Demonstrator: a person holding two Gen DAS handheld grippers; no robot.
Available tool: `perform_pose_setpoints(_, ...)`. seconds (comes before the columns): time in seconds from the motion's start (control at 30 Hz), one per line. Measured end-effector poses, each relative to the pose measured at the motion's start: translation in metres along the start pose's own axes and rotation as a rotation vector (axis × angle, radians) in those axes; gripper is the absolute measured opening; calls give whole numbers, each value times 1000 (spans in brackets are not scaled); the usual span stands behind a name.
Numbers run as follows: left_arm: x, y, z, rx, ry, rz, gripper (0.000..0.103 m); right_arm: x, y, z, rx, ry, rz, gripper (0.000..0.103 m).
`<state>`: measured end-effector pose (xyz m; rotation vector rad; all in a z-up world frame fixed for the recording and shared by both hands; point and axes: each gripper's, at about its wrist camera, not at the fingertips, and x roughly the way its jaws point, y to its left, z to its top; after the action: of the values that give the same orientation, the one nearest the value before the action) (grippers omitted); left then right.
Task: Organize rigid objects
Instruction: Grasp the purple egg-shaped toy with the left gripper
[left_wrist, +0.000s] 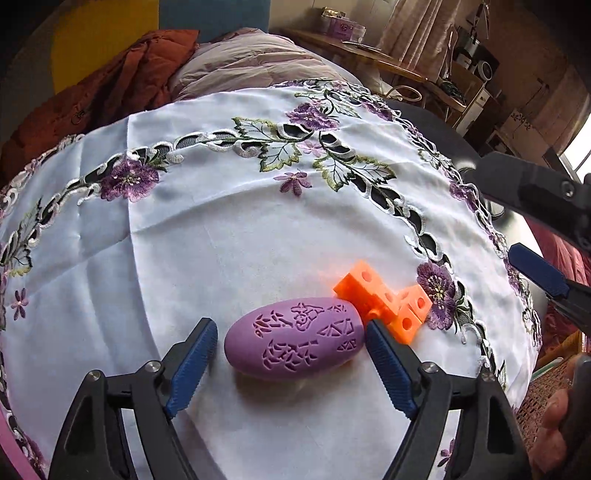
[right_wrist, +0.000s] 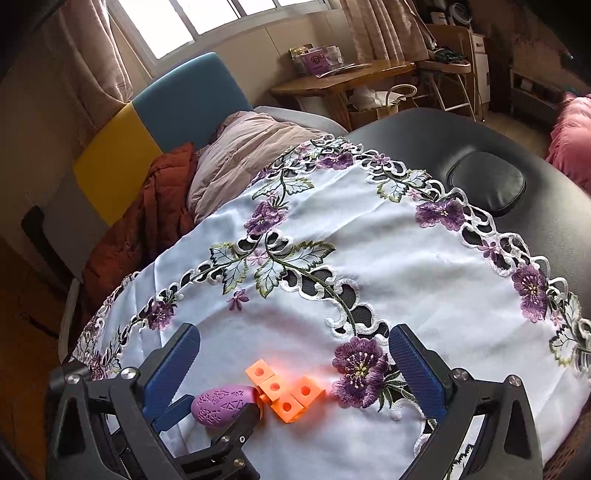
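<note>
The left gripper (left_wrist: 290, 354), jaws spread, straddles the purple carved plastic egg (left_wrist: 293, 338) lying on the embroidered white tablecloth (left_wrist: 184, 258), touching the orange holed cube piece (left_wrist: 384, 299). Next: closing (gently). The right gripper (right_wrist: 295, 365) hangs open above.

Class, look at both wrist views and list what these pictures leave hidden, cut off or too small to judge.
1. Purple egg: right wrist view, its near end is covered by the left claw.
2. Orange block piece: left wrist view, its part behind the egg is hidden, so contact is unclear.
3. Right claw: left wrist view, cut off by the right edge.
4. Items on the far wooden table: too small to identify.
</note>
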<state>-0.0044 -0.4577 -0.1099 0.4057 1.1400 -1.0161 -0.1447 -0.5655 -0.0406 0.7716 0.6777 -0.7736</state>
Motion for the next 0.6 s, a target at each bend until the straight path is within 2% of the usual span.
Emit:
perform_pose_setpoints(0.07, -8, 6, -5, -2, -30, -10, 62, 2, 0, 0, -2, 10, 3, 103)
perform_pose_setpoints(0.1, -12, 8, -8, 0, -34, -16, 45, 3, 0, -1, -2, 14, 3, 103)
perform_pose_setpoints(0.17, -20, 14, -17, 13, -40, 8, 32, 5, 1, -1, -9, 25, -1, 103)
perform_pose_setpoints(0.4, -47, 43, -50, -16, -61, 20, 31, 13, 2, -5, -21, 66, -21, 103)
perform_pose_setpoints(0.53, -58, 51, -47, -33, -72, 7, 33, 16, 2, -6, -23, 79, -29, 103)
perform_pose_setpoints(0.6, -61, 52, -40, -52, -72, -20, 39, 15, 2, -6, -24, 73, -31, 103)
